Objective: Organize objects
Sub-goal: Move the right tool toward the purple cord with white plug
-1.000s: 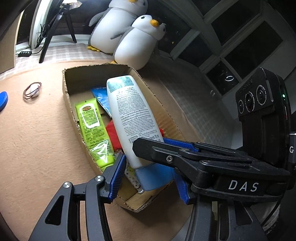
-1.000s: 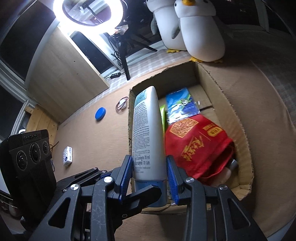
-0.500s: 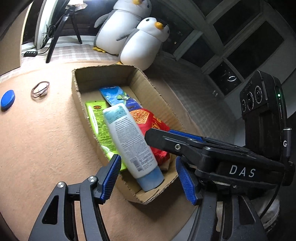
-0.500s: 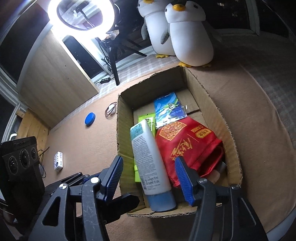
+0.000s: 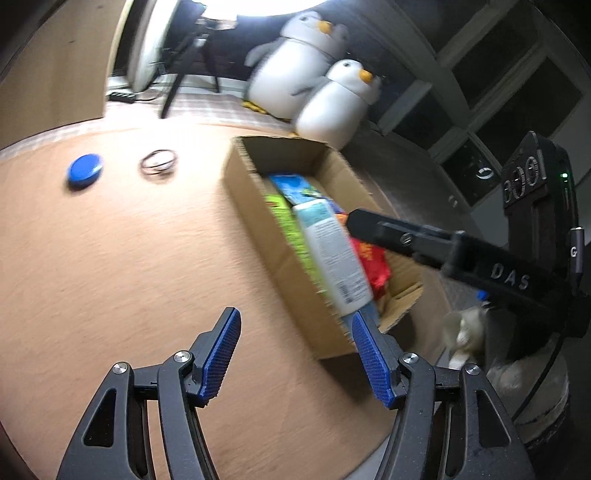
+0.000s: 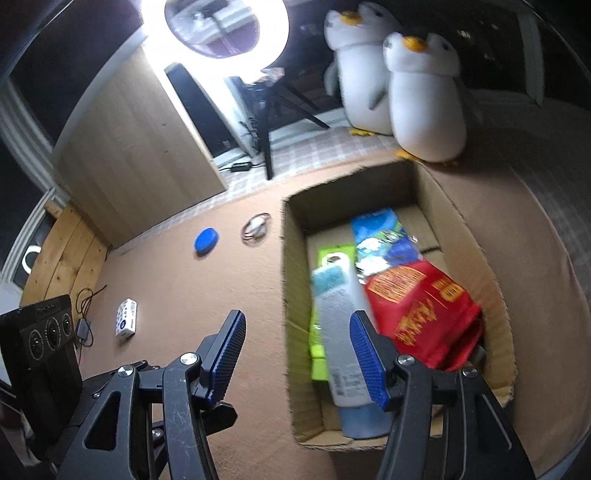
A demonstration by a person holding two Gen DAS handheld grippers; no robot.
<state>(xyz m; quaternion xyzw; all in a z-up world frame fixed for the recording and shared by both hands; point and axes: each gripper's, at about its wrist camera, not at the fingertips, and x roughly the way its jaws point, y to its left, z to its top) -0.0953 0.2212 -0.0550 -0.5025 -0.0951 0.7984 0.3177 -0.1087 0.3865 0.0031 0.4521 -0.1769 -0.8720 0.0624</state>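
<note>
A round white ring light on a black tripod [image 6: 226, 27] is the main source, blown out to pure glare in the right wrist view and washing the pale wooden panel [image 6: 140, 155] beside it, while the dark window panes [image 5: 517, 96] and picture corners fall into deep shadow. Both fisheye views bend straight lines strongly toward the edges. Motion blur smears the open brown cardboard box [image 5: 258, 221] and the white plastic tube with a blue cap [image 6: 345, 332], more heavily in the left wrist view.
</note>
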